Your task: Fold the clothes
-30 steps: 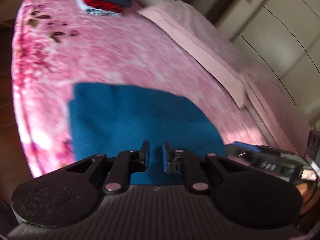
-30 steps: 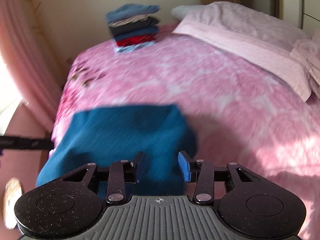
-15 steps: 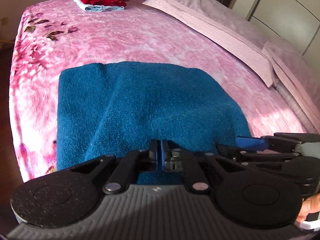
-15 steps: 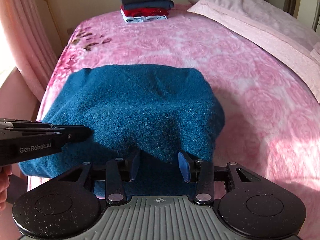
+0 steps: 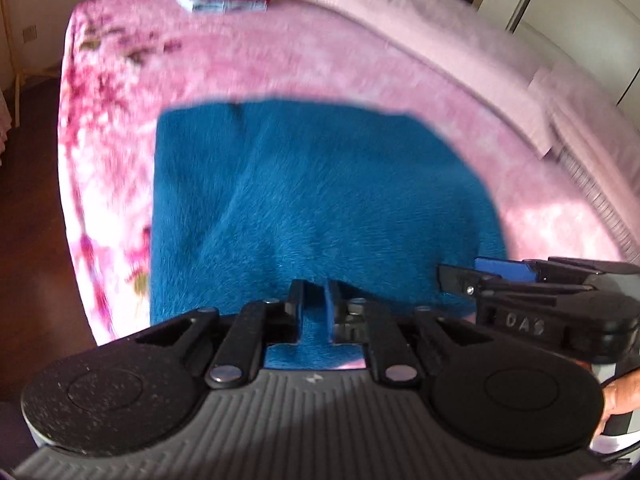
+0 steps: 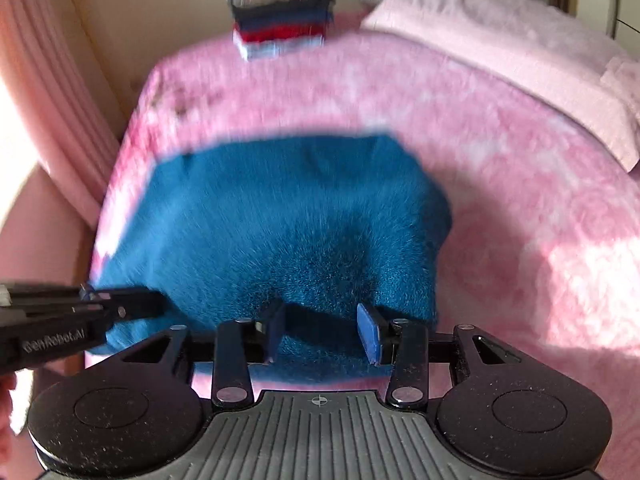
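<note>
Reading left to right: left gripper has its jaws a narrow slot apart, blue fleece showing in the gap — can't tell if it pinches the near edge or just hovers. The blue garment lies as a compact rectangle at the near side of the pink bedspread, likely kept close for reach. Right gripper sits with jaws wide apart, holding nothing, low over the garment's near right corner. Folded stack stands at the far corner, well apart — probably the drop spot for done pieces. Both views are motion-blurred; the garment's near hem is hidden behind the gripper bodies, layer count unreadable.
</note>
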